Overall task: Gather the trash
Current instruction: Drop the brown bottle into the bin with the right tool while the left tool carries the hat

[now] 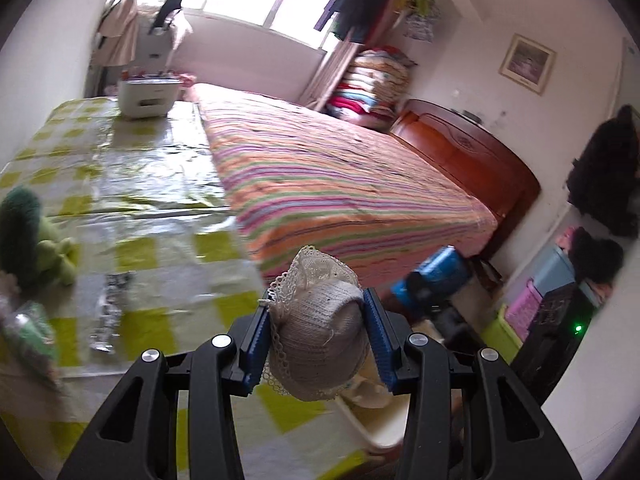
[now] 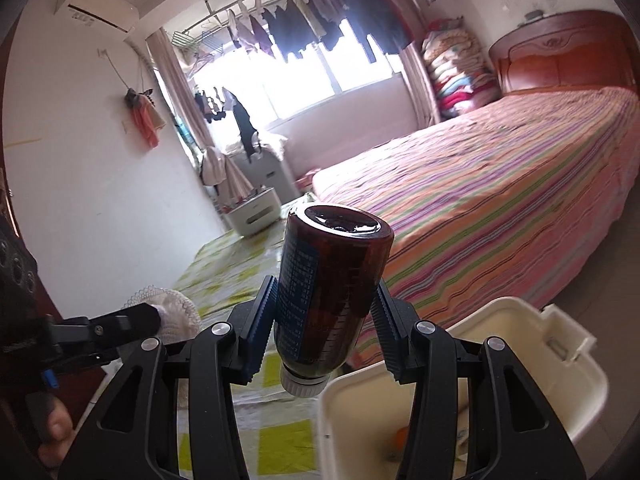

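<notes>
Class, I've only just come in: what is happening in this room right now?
A person is tidying up with a pair of hand-held tongs in each hand. The left tongs are clamped on a cream knitted lace cloth, held above the edge of the checked tablecloth beside the striped bed. The right tongs grip a dark brown bottle, cap end towards the camera, next to a cream plastic bin. Crumpled foil lies on the tablecloth.

A home bedroom: striped bed (image 1: 340, 184), hanging laundry (image 2: 320, 24), stacked quilts (image 1: 372, 84).
</notes>
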A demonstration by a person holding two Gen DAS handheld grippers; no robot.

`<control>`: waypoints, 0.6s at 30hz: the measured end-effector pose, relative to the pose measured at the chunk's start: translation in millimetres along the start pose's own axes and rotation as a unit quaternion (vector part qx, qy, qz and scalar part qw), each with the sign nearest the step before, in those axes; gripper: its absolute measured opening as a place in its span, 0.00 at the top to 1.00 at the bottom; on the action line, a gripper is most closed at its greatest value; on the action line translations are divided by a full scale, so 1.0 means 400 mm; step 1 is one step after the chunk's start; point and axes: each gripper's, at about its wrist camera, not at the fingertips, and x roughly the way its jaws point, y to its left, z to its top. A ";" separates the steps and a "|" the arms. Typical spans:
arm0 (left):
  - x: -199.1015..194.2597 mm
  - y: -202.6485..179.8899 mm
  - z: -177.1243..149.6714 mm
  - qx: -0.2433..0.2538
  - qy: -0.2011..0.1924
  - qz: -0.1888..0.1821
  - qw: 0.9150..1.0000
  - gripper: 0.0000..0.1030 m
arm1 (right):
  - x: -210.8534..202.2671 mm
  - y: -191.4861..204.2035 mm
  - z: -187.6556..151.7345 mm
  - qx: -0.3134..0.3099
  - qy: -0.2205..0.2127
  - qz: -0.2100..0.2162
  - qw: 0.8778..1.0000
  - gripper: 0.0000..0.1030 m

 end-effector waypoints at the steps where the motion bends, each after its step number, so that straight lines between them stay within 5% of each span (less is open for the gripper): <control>1: 0.007 -0.007 -0.004 -0.002 0.001 -0.005 1.000 0.59 | 0.002 0.002 -0.002 -0.002 0.000 -0.006 1.000 0.56; 18: 0.062 -0.021 -0.034 -0.013 0.022 -0.019 0.999 0.59 | -0.028 -0.075 -0.021 0.008 -0.005 -0.061 0.998 0.54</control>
